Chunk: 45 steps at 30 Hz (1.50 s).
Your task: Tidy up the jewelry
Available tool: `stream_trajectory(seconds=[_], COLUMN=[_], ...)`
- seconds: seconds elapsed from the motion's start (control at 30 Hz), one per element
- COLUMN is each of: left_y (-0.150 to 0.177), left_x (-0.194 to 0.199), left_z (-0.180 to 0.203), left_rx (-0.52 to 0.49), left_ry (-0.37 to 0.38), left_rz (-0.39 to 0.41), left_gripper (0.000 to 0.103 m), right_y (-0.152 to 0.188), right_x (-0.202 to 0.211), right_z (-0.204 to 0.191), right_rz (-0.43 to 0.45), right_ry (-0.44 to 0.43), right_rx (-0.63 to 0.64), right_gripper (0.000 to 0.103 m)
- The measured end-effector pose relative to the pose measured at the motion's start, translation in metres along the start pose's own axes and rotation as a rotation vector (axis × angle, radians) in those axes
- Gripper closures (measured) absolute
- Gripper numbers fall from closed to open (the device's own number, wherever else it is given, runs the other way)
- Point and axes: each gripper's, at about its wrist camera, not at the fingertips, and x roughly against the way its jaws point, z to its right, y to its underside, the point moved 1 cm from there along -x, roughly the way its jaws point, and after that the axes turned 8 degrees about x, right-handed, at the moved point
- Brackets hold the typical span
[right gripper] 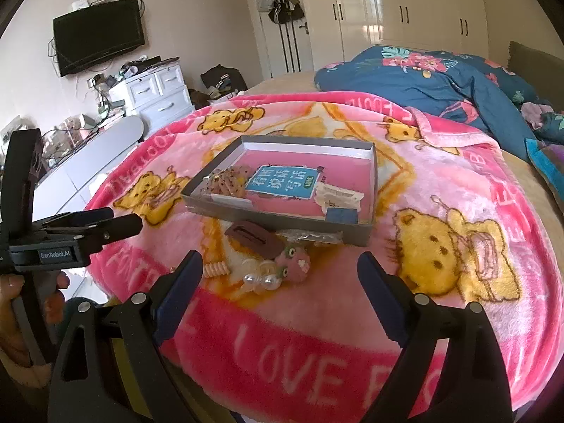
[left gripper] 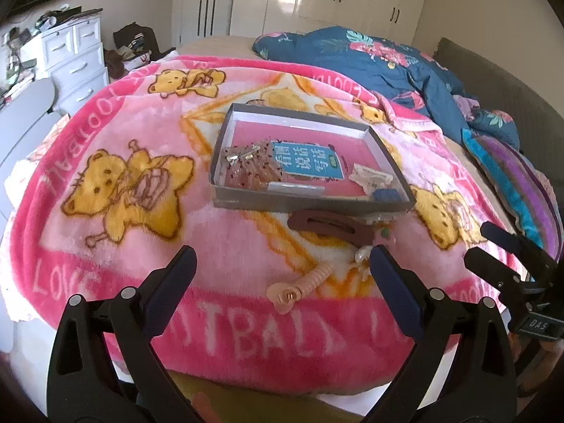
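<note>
1. Jewelry and hair pieces lie on a pink bear-print blanket, some inside a shallow grey box and some loose on the blanket just in front of its near wall.
2. At the left end of the box sits a bunch of translucent pink beaded pieces; to its right lies a blue card with Chinese characters, then a cream claw clip, with a small dark blue item in the near right corner.
3. Loose on the blanket, from left to right in the right wrist view: a peach coiled hair tie, a brown snap hair clip touching the box's near wall, a pearl piece, and a pink strawberry-shaped ornament. A clear wrapped item lies against the box wall.
4. The left gripper hovers above the coiled hair tie, jaws wide apart with nothing between the pads.
5. The right gripper hangs over the pearl piece and strawberry ornament, jaws spread wide, gripping nothing.
6. A hand shows at the left edge of the right wrist view, gripping the left gripper's handle.
7. A dark blue floral quilt is bunched beyond the blanket, on the right.
</note>
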Motion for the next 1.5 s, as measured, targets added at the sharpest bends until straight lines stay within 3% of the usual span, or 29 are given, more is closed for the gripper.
stream_trajectory(seconds=[0.83,1.5], left_y=[0.034,0.05], left_x=[-0.013,-0.04], left_z=[-0.004,-0.009], left_rx=[-0.052,-0.068], left_ry=[-0.029,-0.053], left_rz=[-0.08,-0.14], left_gripper=[0.011,0.011], right_y=[0.028,0.053], right_x=[-0.014,-0.033], right_z=[-0.008,0.023], right_rz=[-0.081,-0.145], right_ry=[-0.015,0.041], right_rx=[0.032,-0.059], right_gripper=[0.014,0.014])
